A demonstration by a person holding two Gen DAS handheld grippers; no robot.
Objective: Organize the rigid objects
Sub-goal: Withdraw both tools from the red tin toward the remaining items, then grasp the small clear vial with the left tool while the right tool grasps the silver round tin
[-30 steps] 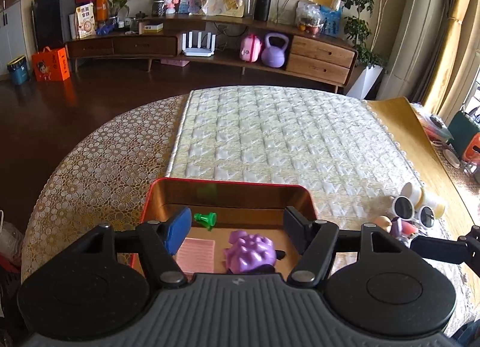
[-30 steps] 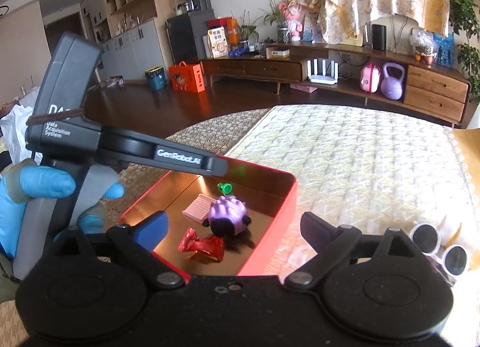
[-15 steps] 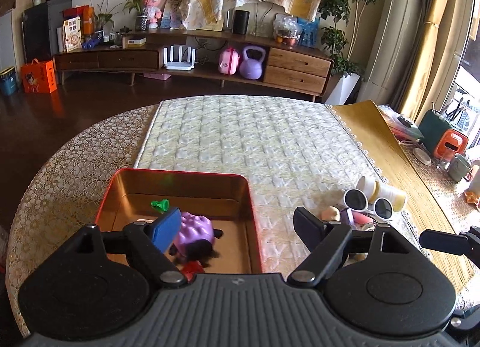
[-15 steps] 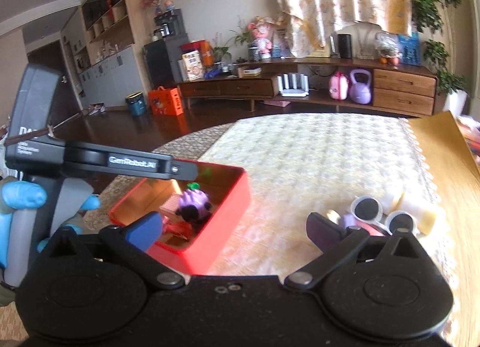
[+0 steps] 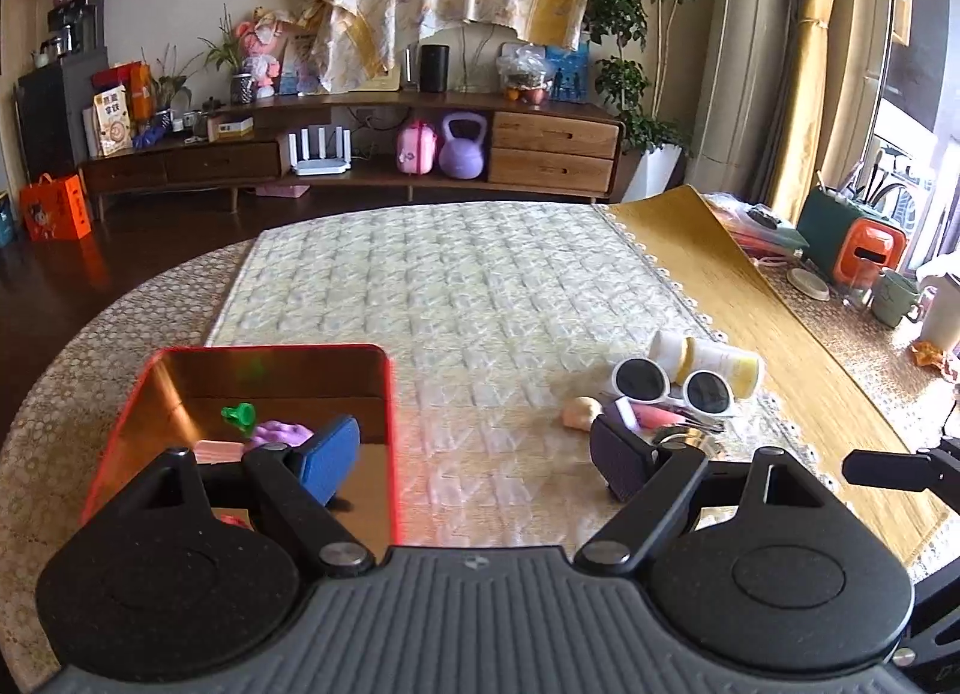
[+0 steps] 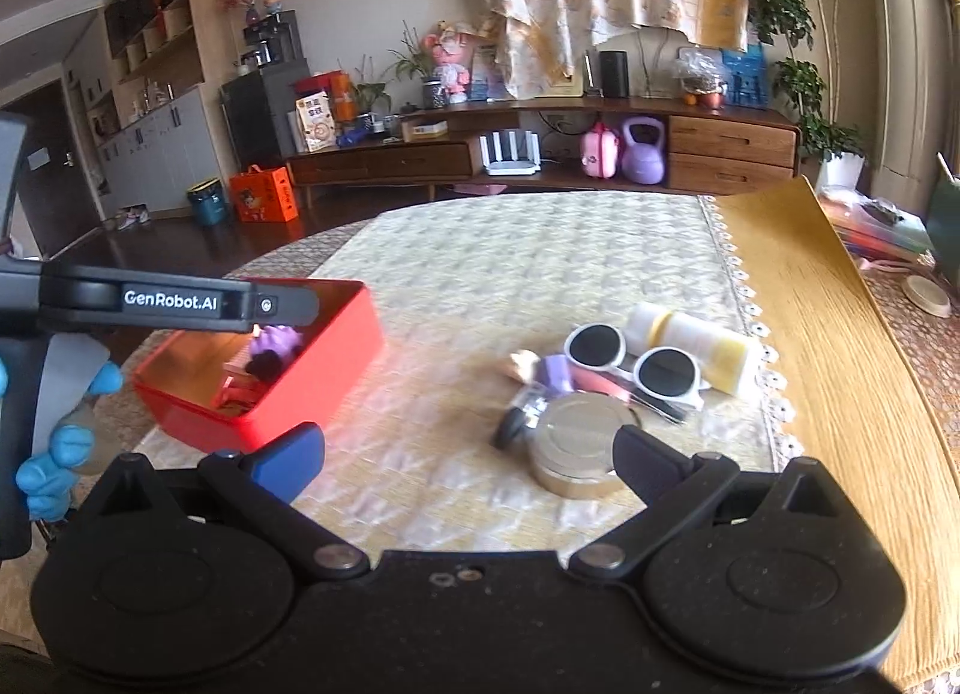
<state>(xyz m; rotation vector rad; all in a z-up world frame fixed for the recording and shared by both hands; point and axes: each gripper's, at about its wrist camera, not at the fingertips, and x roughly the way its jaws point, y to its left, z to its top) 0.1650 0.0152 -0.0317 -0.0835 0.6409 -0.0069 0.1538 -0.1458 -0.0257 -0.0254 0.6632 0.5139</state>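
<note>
A red tin box point(image 5: 270, 347) sits at the left of the quilted mat and holds a purple toy point(image 5: 279, 431), a green piece point(image 5: 239, 415) and a pink comb-like piece point(image 5: 216, 448). My left gripper point(image 5: 474, 460) is open and empty over the mat, just right of the box. To the right lies a pile: white sunglasses point(image 6: 630, 358), a cream bottle point(image 6: 690, 343), a round gold tin point(image 6: 579, 445), a small purple item point(image 6: 555, 373) and a beige shell-like bit point(image 6: 523, 363). My right gripper point(image 6: 468, 463) is open and empty, with its right finger close to the gold tin.
A person's blue-gloved hand point(image 6: 54, 454) holds the left gripper's body point(image 6: 180, 301) above the box. A yellow woven mat point(image 5: 750, 304) covers the table's right side, with a green mug point(image 5: 894, 298) and an orange container point(image 5: 870, 250) beyond. The room's floor and sideboard lie behind.
Both grippers have swung right, away from the red box and toward the pile. The left jaws have widened. The gold tin has come into the right wrist view.
</note>
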